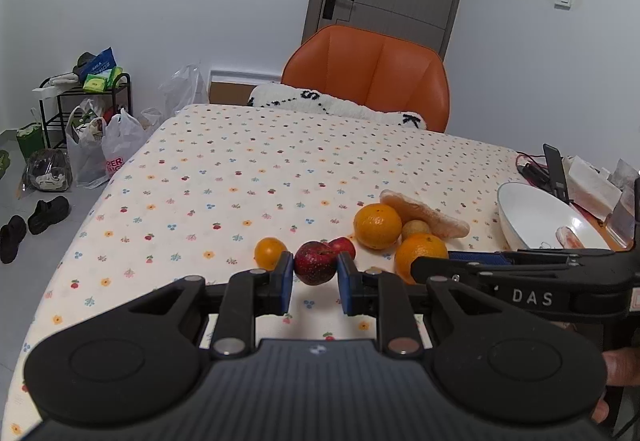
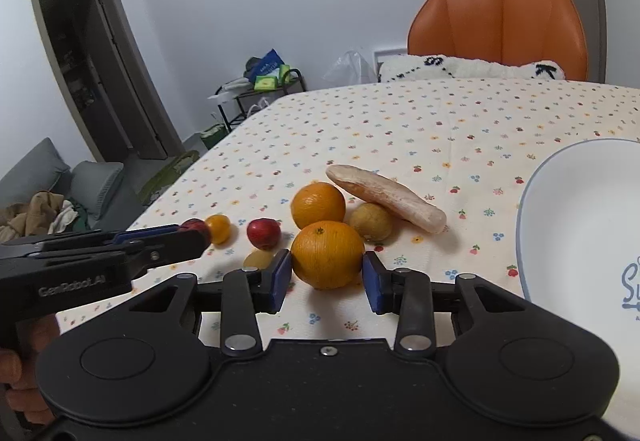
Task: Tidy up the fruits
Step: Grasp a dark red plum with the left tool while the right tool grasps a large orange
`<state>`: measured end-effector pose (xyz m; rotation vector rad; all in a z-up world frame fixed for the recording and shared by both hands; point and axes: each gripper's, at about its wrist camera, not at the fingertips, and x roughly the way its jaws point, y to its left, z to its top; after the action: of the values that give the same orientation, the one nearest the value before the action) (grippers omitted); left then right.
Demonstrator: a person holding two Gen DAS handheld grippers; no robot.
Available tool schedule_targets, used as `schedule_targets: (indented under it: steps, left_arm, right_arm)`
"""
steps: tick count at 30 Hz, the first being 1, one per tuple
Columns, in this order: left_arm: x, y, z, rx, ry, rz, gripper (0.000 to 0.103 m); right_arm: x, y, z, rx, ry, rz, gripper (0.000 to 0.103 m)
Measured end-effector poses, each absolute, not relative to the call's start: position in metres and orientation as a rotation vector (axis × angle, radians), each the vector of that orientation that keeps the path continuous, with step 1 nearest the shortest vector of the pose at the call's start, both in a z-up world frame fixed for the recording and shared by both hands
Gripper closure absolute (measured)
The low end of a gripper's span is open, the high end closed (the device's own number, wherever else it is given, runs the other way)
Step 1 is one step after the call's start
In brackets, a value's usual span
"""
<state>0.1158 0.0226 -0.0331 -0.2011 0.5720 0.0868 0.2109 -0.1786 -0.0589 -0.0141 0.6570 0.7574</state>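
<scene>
We see the left gripper (image 1: pixel 315 279) with its two blue pads partly open around a dark red fruit (image 1: pixel 315 262). The pads look like they touch the fruit on both sides, at 9 and 3 o'clock, but we cannot tell if they squeeze it.

The right gripper (image 2: pixel 327 277) is open wider, with a big orange (image 2: pixel 327 254) sitting between its pads. A small gap shows on the right side, so it does not hold the orange.

All the fruit lies on the flowery tablecloth (image 1: pixel 240 177). From the big orange, a second orange (image 2: pixel 318 204) is at 12 o'clock, just behind it. A small red fruit (image 2: pixel 263 233) and a tiny orange (image 2: pixel 218 228) are at 10 o'clock.

Only the right wrist view shows a pale yellow fruit (image 2: pixel 258 259) by the left pad, and blue writing in the white bowl (image 2: pixel 560 209). Only the left wrist view shows shoes (image 1: pixel 34 223) on the floor.
</scene>
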Motion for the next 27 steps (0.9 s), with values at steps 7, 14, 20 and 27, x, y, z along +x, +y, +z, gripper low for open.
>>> schedule_targets:
  steps: [7,14,20,27]
  left_arm:
    - [0.121,0.010,-0.025,-0.189,0.555,0.061,0.081]
    - [0.129,-0.011,-0.018,-0.165,0.542,0.028,0.081]
    - [0.126,-0.017,-0.017,-0.155,0.534,0.032,0.081]
    - [0.120,-0.006,-0.024,-0.175,0.555,0.054,0.081]
  right_arm:
    - [0.204,-0.195,-0.046,0.020,0.617,0.756,0.073]
    - [0.206,-0.215,-0.037,0.054,0.596,0.749,0.103]
    - [0.203,-0.229,-0.041,0.086,0.637,0.742,0.076]
    - [0.188,-0.224,-0.048,0.053,0.641,0.773,0.051]
